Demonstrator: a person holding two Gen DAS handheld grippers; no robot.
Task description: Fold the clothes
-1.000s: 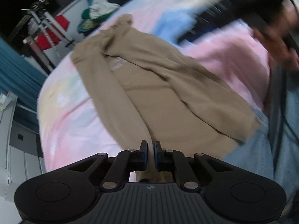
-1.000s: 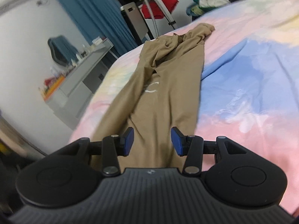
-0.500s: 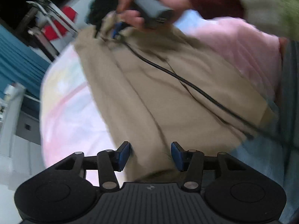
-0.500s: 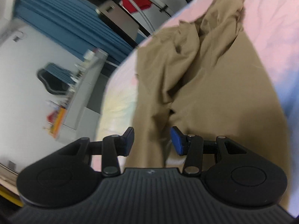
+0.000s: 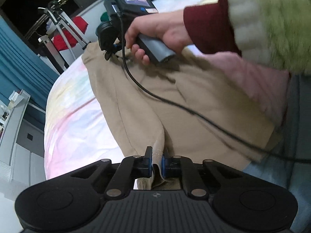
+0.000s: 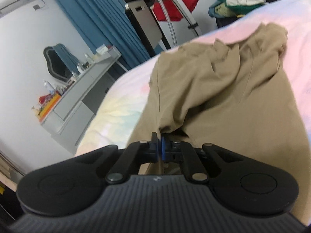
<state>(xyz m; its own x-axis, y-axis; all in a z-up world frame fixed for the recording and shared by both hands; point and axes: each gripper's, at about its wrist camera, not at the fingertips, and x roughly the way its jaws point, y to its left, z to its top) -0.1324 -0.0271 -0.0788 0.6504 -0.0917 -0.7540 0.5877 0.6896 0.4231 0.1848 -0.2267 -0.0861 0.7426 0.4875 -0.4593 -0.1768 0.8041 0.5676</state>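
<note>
My left gripper (image 5: 156, 162) has its jaws clenched on the ribbed hem of the tan garment (image 5: 175, 104), which lies lengthwise across the pastel bed (image 5: 77, 120). My right gripper (image 6: 159, 148) pinches a fold of the same cloth near the bed's far edge, my right hand (image 5: 155, 33) wrapped round its grey handle.

A home bedroom — a bed (image 6: 124, 101) under a pastel sheet fills it. Blue curtains (image 6: 101, 19), a cluttered dresser (image 6: 77, 97) with a mirror (image 6: 56, 62) — and heaped clothes (image 6: 237, 2).
</note>
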